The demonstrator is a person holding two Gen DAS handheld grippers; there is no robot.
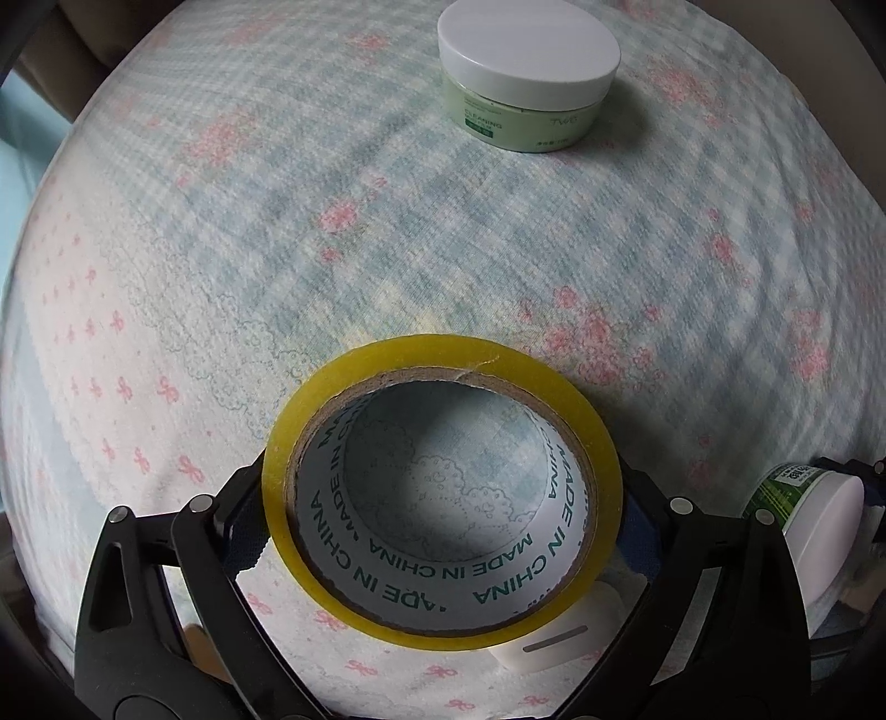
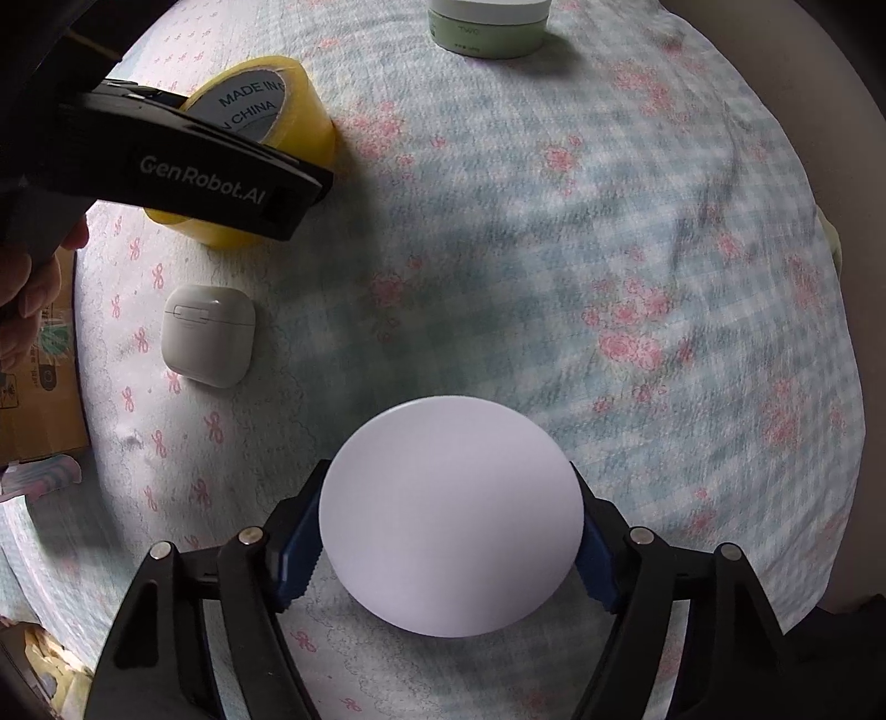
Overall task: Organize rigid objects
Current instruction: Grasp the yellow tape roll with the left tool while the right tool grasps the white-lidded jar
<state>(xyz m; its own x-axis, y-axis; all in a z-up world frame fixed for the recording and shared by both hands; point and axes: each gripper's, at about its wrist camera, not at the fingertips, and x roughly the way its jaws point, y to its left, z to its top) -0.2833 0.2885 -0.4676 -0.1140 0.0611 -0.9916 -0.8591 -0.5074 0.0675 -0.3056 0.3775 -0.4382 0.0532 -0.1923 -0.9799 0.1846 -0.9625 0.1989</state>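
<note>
My left gripper (image 1: 443, 498) is shut on a yellow tape roll (image 1: 443, 360) and holds it over the flowered cloth; the roll also shows in the right wrist view (image 2: 299, 111) at upper left, behind the left gripper's black body. My right gripper (image 2: 448, 531) is shut on a jar with a white lid (image 2: 448, 515); the left wrist view shows this jar (image 1: 814, 509) with a green label at the right edge. A pale green jar with a white lid (image 1: 526, 72) stands on the cloth far ahead, also in the right wrist view (image 2: 487, 27).
A white earbud case (image 2: 207, 332) lies on the cloth under and behind the tape roll, partly visible in the left wrist view (image 1: 559, 637). The cloth-covered round table (image 2: 554, 249) drops off at its edges. A cardboard box (image 2: 39, 387) stands at the left.
</note>
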